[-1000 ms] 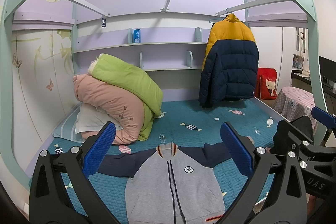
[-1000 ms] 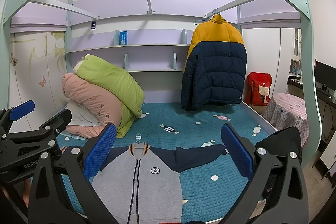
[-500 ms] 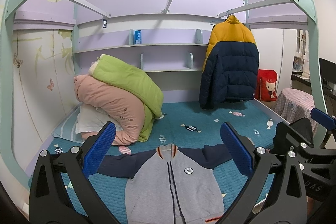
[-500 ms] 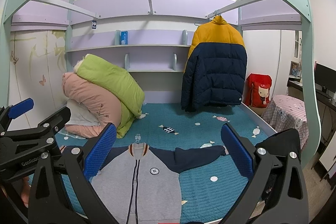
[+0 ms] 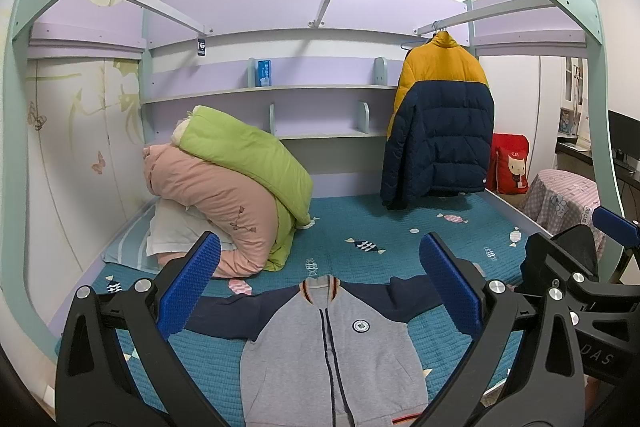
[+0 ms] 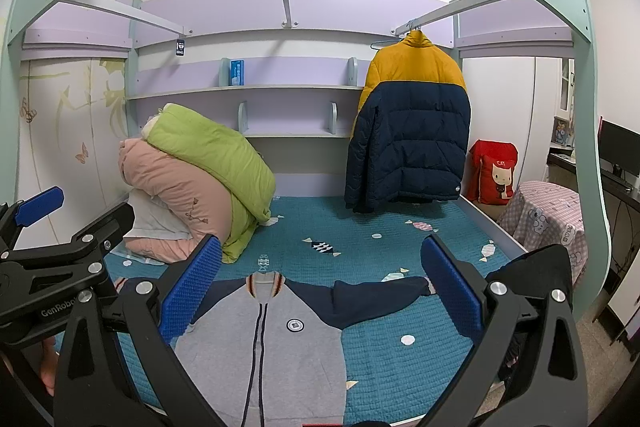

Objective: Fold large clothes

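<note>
Bed [image 5: 400, 227] first: its teal quilted cover carries the work item and a heap of bedding [image 5: 224, 195] in pink and green, piled at the far left against the wall. A yellow and navy puffer coat [image 5: 438, 123] hangs from a rail at the far right, clear of the work area; whether it belongs to the task cannot be determined.

Jacket [image 5: 332, 351], grey body with navy sleeves, lies face up and zipped at the near edge of the bed, collar pointing away. Both sleeves are spread out to the sides, flat on the cover. No crease or fold is visible anywhere on it.

Left gripper [image 5: 320, 291] hovers above the jacket with its blue pads wide apart and nothing between them. Right gripper [image 6: 320, 291] is likewise spread, empty, hanging over the jacket's right sleeve [image 6: 372, 297] region. Neither touches cloth.

Assessment: the garment is laid out and ready; folding has not begun. Remaining, in my judgement: bring each sleeve in across the body, then fold the body over itself.
</note>
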Action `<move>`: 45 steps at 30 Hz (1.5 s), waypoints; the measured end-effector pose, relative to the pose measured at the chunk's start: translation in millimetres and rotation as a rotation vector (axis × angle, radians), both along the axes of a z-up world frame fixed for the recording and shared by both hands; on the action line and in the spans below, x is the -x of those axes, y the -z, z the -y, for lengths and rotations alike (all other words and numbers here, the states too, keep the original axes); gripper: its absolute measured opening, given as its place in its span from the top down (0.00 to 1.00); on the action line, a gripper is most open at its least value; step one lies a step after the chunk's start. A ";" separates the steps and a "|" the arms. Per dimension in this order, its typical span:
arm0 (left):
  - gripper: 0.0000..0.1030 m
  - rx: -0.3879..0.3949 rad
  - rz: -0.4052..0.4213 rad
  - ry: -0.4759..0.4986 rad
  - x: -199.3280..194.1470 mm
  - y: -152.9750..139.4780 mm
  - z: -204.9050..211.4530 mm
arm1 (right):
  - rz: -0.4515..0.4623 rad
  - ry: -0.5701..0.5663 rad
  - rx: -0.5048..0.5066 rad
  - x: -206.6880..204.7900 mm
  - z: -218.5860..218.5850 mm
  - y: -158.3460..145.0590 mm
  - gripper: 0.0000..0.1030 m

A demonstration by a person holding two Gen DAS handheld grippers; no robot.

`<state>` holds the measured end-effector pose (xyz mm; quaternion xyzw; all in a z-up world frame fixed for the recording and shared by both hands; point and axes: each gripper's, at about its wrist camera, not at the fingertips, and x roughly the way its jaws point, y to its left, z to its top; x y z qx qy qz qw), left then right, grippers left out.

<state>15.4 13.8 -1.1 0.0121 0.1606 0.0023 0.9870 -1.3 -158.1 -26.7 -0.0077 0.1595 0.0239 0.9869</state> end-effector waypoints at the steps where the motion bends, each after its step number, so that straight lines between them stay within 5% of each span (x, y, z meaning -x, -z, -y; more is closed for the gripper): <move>1: 0.03 0.000 -0.001 0.000 -0.1 -0.4 -0.2 | -0.001 0.000 0.001 -0.1 -0.1 -0.4 0.07; 21: 0.03 0.000 0.021 0.021 29.9 -0.2 9.3 | 0.019 0.012 -0.006 27.2 10.6 6.3 0.07; 34: 0.03 -0.013 -0.065 0.053 8.0 41.3 15.3 | -0.124 -0.017 -0.081 11.5 15.2 45.4 0.07; 45: 0.03 -0.013 -0.155 0.060 -39.7 95.3 -0.5 | -0.220 -0.029 -0.037 -31.2 -4.7 88.5 0.07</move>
